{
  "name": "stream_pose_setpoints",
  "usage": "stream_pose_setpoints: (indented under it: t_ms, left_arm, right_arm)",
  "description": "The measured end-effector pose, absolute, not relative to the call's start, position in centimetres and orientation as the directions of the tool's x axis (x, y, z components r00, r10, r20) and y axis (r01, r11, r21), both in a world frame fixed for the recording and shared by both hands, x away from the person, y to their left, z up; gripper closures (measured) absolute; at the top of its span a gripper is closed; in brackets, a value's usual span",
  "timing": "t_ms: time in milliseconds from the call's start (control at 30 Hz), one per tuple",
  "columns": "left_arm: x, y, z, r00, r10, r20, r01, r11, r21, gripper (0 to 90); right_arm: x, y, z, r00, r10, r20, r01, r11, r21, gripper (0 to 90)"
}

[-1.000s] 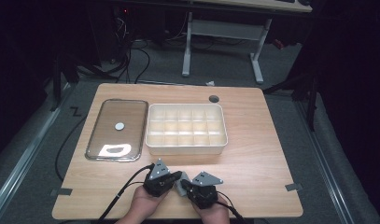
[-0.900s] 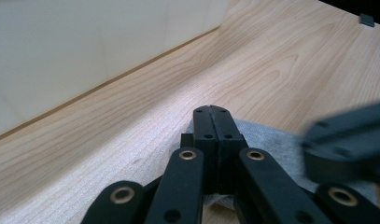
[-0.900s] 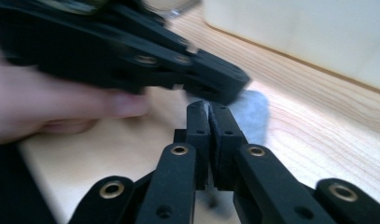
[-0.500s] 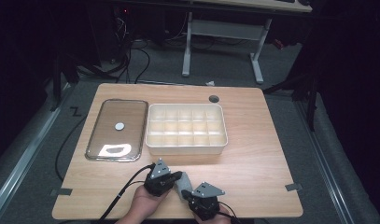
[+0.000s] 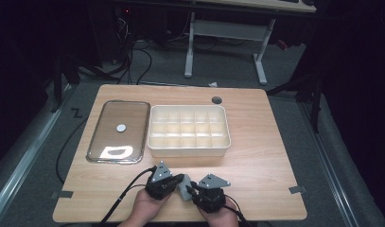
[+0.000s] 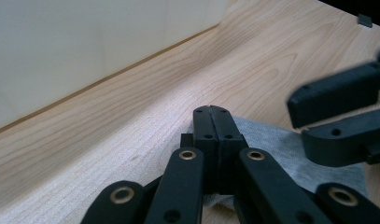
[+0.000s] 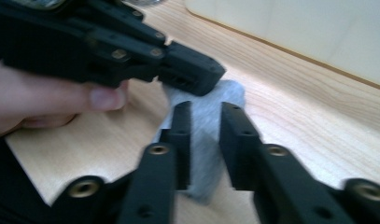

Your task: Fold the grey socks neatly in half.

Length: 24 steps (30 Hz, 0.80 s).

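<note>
Down at the near edge of the table [image 5: 256, 142], your two hands meet over a small grey cloth [image 5: 184, 188], which lies flat on the wood between them, just short of the middle. Your left gripper [image 5: 179, 180] has its jaws pressed together; in the left gripper view the tips sit over the cloth's edge, and whether a fold is pinched between them I cannot quite tell, since the jaws hide that spot. Your right gripper [image 5: 192, 190] has just been opening: in the right gripper view its jaws stand apart, one on each side of the cloth [image 7: 204, 126], with the pads not pressing on it. The two grippers point toward each other, tips nearly touching above the cloth. Farther out, the cream compartment tray [image 5: 189, 130] sits mid-table, its long side running left to right, and the clear lid [image 5: 118, 131] lies just beside it on the left, flat on the table, well apart from your hands.
</note>
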State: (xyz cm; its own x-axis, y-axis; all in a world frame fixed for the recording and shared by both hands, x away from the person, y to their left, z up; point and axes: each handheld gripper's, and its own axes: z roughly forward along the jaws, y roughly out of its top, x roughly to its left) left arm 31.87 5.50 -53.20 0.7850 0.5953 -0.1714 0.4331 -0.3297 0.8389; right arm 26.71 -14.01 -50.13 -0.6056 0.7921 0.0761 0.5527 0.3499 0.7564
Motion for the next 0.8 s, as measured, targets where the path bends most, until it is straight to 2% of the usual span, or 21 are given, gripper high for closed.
stream_pose_setpoints:
  t_ms: [133,267,533,800]
  left_arm:
    - [31.8,5.5,-53.2,0.785,0.596,-0.168,0.43,-0.33,0.84,90.0]
    - [31.8,5.5,-53.2,0.784,0.597,-0.17,0.431,-0.327,0.841,89.3]
    - [31.8,5.7,-53.2,0.78,0.6,-0.178,0.433,-0.313,0.845,85.2]
    - [31.4,6.3,-52.6,0.783,0.601,-0.161,0.412,-0.307,0.858,77.7]
  right_arm:
    - [27.7,-13.8,-50.2,-0.589,0.799,0.121,0.606,0.338,0.72,60.2]
    - [28.2,-13.8,-50.5,-0.579,0.798,0.166,0.646,0.325,0.691,55.6]
    - [28.5,-14.1,-51.0,-0.558,0.804,0.203,0.685,0.309,0.66,50.1]
    - [28.7,-13.9,-51.3,-0.569,0.788,0.235,0.698,0.311,0.645,50.0]
